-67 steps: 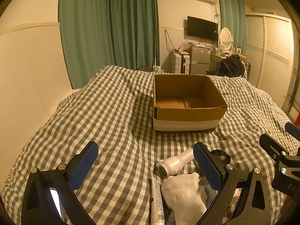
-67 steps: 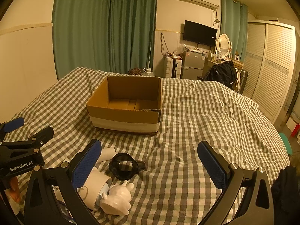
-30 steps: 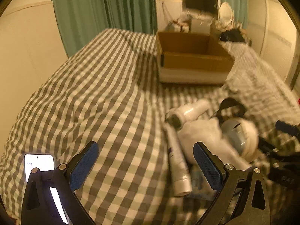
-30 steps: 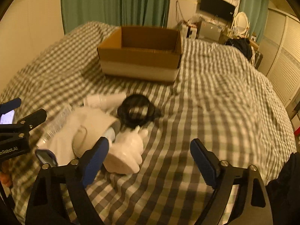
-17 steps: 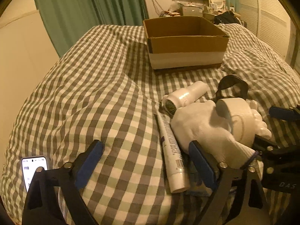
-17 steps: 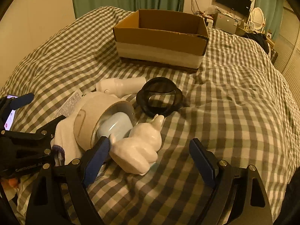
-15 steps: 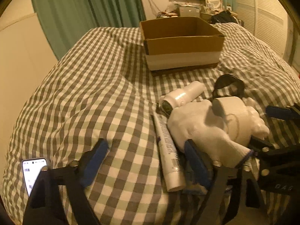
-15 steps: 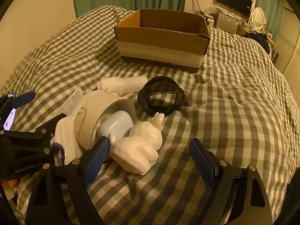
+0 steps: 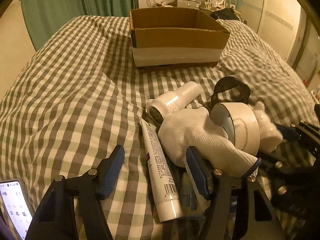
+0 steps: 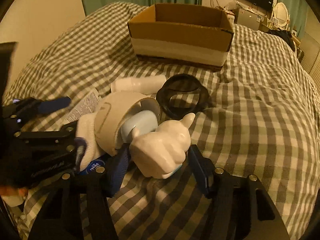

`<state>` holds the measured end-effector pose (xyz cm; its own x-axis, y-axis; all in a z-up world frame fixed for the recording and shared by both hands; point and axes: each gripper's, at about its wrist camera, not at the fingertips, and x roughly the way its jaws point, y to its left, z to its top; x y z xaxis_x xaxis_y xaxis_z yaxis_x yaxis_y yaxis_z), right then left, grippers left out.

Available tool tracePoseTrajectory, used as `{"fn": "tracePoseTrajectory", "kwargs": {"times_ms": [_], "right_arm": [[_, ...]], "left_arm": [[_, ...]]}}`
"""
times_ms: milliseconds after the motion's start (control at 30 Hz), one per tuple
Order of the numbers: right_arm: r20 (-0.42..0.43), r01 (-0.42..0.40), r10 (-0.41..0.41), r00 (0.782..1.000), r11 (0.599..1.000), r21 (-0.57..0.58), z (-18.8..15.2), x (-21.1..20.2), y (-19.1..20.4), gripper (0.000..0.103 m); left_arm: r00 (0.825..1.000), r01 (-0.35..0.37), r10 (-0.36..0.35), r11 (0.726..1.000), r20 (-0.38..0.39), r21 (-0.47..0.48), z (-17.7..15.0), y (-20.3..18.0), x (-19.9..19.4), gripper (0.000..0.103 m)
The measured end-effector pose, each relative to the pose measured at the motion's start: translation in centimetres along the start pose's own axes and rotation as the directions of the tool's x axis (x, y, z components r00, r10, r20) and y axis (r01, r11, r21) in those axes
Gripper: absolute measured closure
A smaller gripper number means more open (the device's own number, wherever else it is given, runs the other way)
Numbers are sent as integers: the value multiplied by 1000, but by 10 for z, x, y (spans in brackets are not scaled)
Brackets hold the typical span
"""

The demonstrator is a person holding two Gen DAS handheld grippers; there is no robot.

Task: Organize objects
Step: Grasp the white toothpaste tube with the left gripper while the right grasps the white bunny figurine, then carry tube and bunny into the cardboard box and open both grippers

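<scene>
we note the left gripper [image 9: 155,173] held low, pointing forward, its two blue-padded fingers [image 9: 113,169] spread apart with a clear gap between them. the right gripper [image 10: 158,172] sits low as well, pads angled forward, jaws parted but narrower; whether the pads touch anything we cannot tell. in the right wrist view the left gripper appears at the left edge, close beside the right one.

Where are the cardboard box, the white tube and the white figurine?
cardboard box [image 9: 176,38], left wrist view, on its front wall.
white tube [image 9: 158,160], left wrist view, mid-body, above the barcode.
white figurine [image 10: 162,152], right wrist view, on its rounded body, between the right claw's fingers.
</scene>
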<state>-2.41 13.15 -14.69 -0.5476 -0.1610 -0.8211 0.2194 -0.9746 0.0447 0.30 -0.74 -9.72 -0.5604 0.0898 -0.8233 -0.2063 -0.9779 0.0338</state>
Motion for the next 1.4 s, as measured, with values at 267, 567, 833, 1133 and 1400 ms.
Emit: {"fn": "tracePoseTrajectory", "kwargs": {"times_ms": [267,567,833,1133,1400], "right_arm": [[122,27,-29,992,999,20,7,-39,-12,44],[199,28,-28,980,1000,4,14,-68,-11,44],[267,6,4,964,999,-37,43,-98,-8,44],[380,66,-28,925,994,-86,124,-107,-16,44],[404,86,-54,913,994,-61,206,-71,-43,44]], "left_arm": [[1000,20,-20,1000,-24,0,-8,-2,-6,84],[999,10,-9,1000,35,-26,4,5,-38,86],[985,-6,8,1000,172,-11,55,12,-75,86],[957,-37,34,999,289,4,146,14,-77,86],[955,-40,34,999,295,15,210,14,-34,86]]}}
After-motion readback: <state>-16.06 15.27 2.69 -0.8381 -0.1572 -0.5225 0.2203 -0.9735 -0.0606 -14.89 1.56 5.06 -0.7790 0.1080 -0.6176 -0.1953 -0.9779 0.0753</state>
